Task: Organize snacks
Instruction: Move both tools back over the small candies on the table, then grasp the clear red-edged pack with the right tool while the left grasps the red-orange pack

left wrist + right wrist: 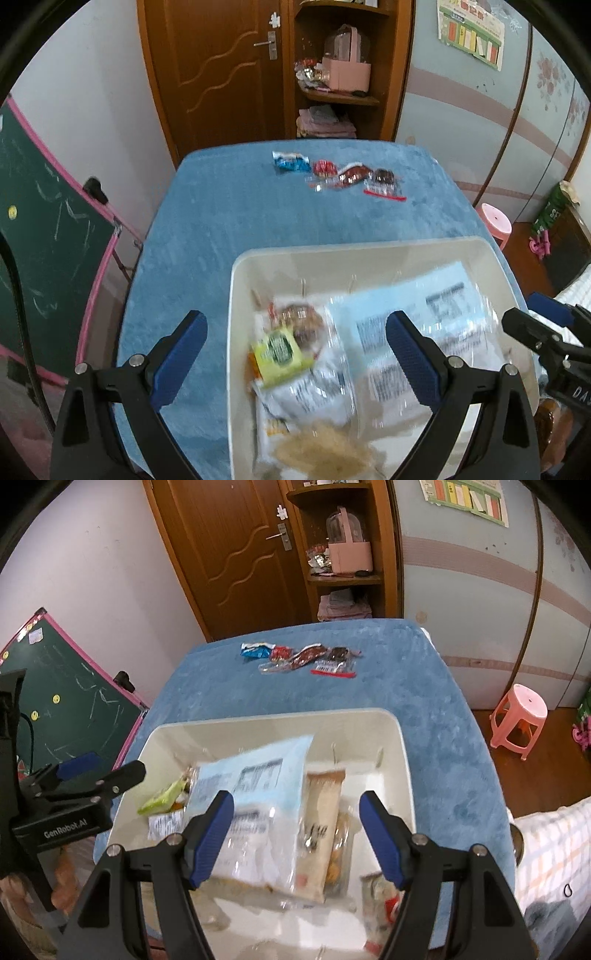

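Note:
A white bin (236, 295) (402, 746) sits on the near part of the blue table and holds several snack packets, among them a large light-blue packet (417, 295) (258, 771) and a yellow-green packet (282, 350) (162, 797). A row of small snacks lies at the far end: a blue packet (291, 162) (255, 650), red ones (324, 168) (310, 654) and a dark one (384, 177) (338, 653). My left gripper (295, 343) is open and empty above the bin's left side. My right gripper (297, 827) is open and empty above the bin's middle.
The blue cloth-covered table (221, 206) (424, 672) ends near a wooden door (221, 66) and shelf. A green chalkboard (44, 236) (74, 709) stands at the left. A pink stool (519, 716) (495, 221) stands at the right.

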`<control>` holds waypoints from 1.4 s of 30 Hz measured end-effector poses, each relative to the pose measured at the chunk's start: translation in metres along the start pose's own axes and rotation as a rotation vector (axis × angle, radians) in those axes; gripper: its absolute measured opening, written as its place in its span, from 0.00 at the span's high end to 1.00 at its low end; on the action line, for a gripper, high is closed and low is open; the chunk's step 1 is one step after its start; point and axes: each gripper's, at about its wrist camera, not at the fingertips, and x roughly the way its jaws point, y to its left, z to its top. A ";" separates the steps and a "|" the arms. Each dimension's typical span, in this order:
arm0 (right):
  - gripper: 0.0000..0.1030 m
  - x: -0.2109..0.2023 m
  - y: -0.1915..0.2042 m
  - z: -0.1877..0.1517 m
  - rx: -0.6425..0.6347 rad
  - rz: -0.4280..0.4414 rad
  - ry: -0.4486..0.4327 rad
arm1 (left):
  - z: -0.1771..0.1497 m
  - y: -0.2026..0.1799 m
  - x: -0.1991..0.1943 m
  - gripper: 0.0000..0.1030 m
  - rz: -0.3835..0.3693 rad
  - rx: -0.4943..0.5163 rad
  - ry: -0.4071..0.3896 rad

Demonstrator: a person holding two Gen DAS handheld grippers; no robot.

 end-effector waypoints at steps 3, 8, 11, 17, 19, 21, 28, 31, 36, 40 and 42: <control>0.31 0.001 -0.007 0.023 0.002 0.008 0.007 | 0.025 0.001 0.002 0.06 -0.006 0.023 -0.004; 0.31 0.000 -0.026 0.078 0.011 0.003 -0.004 | 0.079 0.000 0.007 0.06 0.002 0.065 -0.019; 0.31 -0.002 -0.037 0.112 0.026 0.002 -0.030 | 0.113 -0.002 0.013 0.06 -0.008 0.086 -0.017; 0.31 0.011 -0.051 0.179 0.025 -0.047 -0.061 | 0.182 -0.009 0.037 0.06 -0.002 0.105 -0.010; 0.31 0.026 -0.055 0.203 0.022 -0.070 -0.057 | 0.205 -0.012 0.051 0.06 0.025 0.114 -0.014; 0.31 0.043 -0.061 0.223 0.036 -0.079 -0.033 | 0.226 -0.012 0.069 0.06 0.034 0.103 0.000; 0.31 0.130 -0.079 0.268 0.095 -0.084 0.096 | 0.273 -0.018 0.156 0.06 0.021 0.060 0.093; 0.32 0.179 -0.085 0.268 0.105 -0.100 0.182 | 0.274 -0.025 0.198 0.06 0.028 0.074 0.150; 0.45 0.252 -0.099 0.250 0.145 -0.106 0.317 | 0.257 -0.033 0.270 0.11 0.062 0.077 0.269; 0.47 0.289 -0.105 0.237 0.182 -0.078 0.383 | 0.244 -0.032 0.308 0.12 0.029 0.028 0.339; 0.47 0.298 -0.104 0.233 0.199 -0.047 0.393 | 0.242 -0.033 0.319 0.12 0.004 0.005 0.352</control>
